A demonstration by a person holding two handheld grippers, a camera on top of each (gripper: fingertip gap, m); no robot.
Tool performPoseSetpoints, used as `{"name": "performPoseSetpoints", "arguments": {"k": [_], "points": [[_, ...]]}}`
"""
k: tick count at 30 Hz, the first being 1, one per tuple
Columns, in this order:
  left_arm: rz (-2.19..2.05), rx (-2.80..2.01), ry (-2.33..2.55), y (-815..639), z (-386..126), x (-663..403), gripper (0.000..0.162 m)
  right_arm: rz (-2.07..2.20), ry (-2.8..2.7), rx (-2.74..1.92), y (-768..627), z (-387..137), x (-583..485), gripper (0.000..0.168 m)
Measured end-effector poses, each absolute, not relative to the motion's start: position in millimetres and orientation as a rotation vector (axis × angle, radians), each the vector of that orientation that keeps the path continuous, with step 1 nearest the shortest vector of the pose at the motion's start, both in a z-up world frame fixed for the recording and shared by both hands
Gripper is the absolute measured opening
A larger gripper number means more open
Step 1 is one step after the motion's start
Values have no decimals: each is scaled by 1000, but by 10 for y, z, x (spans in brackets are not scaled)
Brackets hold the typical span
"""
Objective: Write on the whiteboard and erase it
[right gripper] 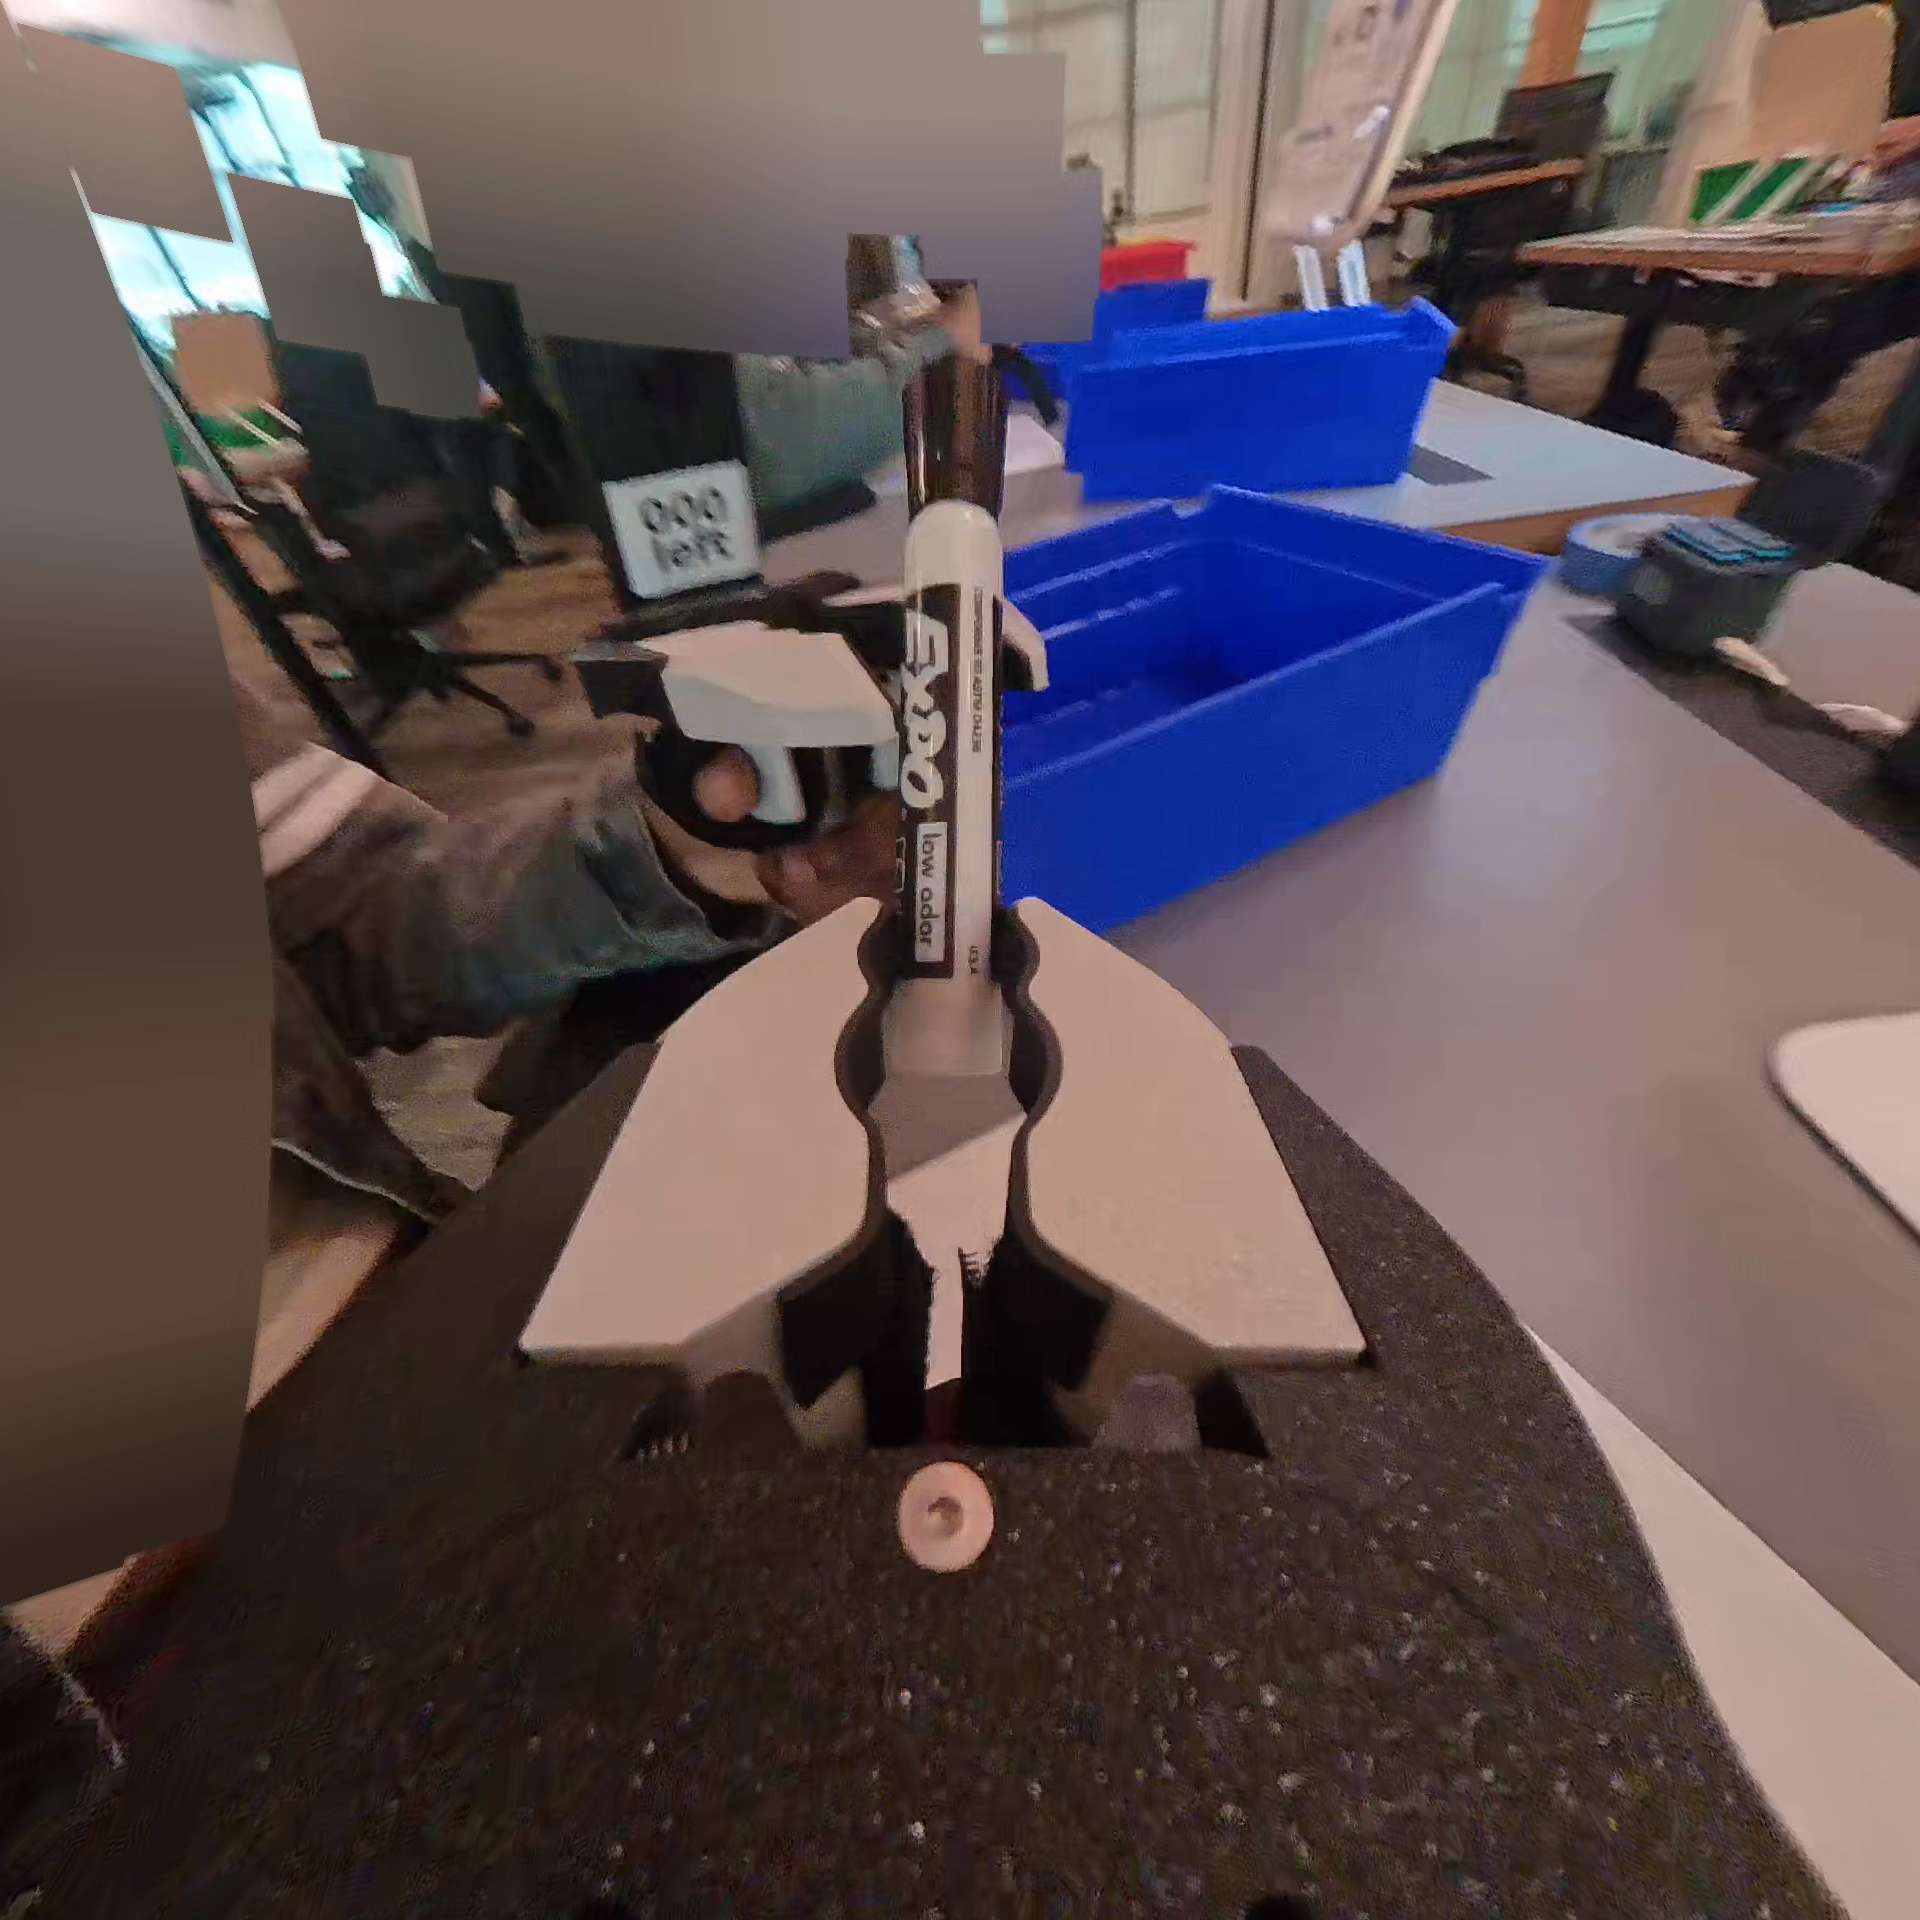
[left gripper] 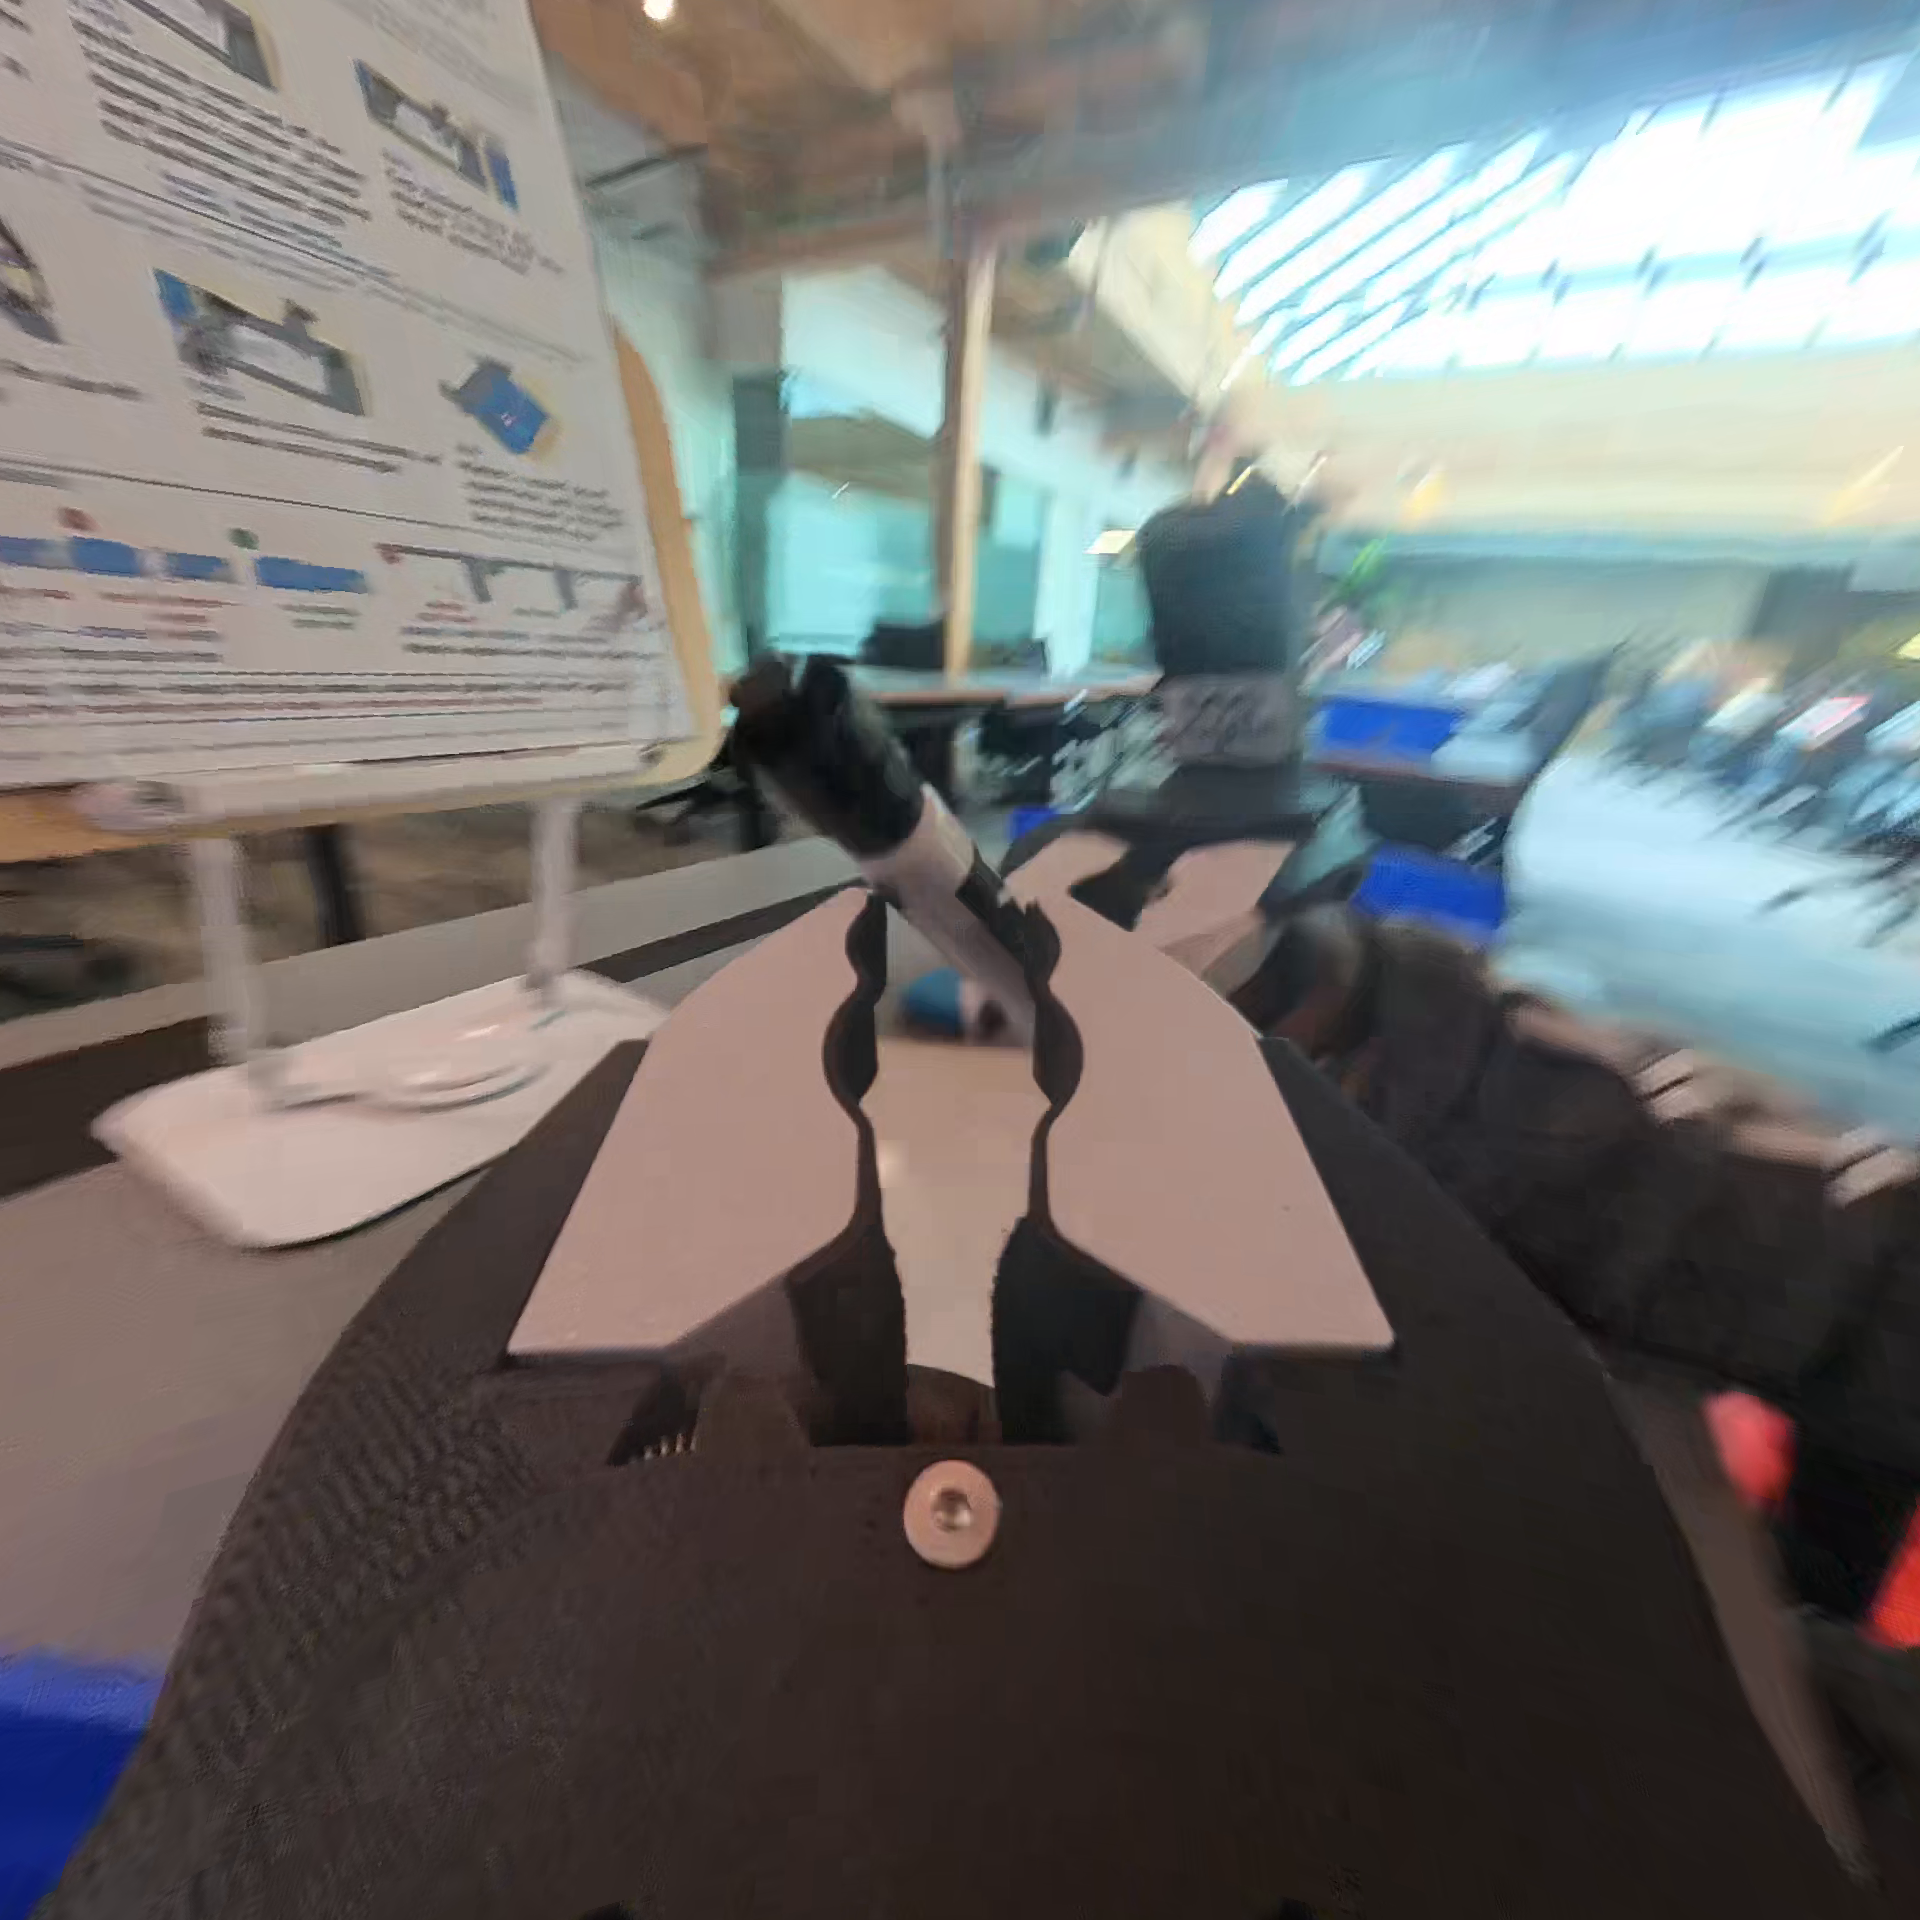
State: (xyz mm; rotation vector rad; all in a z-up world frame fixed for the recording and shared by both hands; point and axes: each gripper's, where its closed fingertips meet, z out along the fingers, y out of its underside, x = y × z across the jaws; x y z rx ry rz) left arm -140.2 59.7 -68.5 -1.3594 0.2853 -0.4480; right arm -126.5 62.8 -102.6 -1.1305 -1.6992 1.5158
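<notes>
One marker (right gripper: 951, 727) stands upright above the counter (right gripper: 1455, 1039), its base clenched in the right claw (right gripper: 948, 935) — the left claw (left gripper: 945, 904) straddles the barrel near the black cap (right gripper: 951, 416), but I cannot tell if it grips. Uncapping looks to be in hand; next, pinch the cap and pull it straight off.

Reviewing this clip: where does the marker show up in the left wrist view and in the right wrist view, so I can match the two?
Left wrist view: marker at centre, tilted, black cap up-left, between the tips of the left tongs.
Right wrist view: marker at centre, upright, its lower end in the right tongs.
Shared landmark: the grey table beneath both.
</notes>
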Motion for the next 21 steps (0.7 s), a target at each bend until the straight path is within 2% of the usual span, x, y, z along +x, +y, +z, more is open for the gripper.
{"name": "performPoseSetpoints", "arguments": {"k": [3,7,9,11,15,17,19,21], "points": [[152,-1474,482,563,-854,-1768,38,1136,-1754,-1211,972,-1192,-1156,19],[841,-1569,876,625,-1097,-2003,50,1038,-1791,-1262,1032,-1279,-1122,19],[1123,-1451,1000,695,-1049,-2018,52,1005,-1843,-1301,1023,-1381,-1111,19],[1248,-1386,1112,768,-1092,-1984,53,1000,-1876,-1305,995,-1434,-1114,19],[1234,-1400,1233,889,-1281,-1927,52,1035,-1906,-1288,919,-1432,-1107,19],[1205,-1403,1251,910,-1316,-1881,46,1044,-1919,-1282,895,-1433,-1099,19],[1214,-1376,1227,926,-1286,-1856,19,1072,-1924,-1262,858,-1408,-1092,19],[1174,-1424,1206,924,-1315,-1860,15,1107,-1897,-1215,842,-1331,-1093,19]]}}
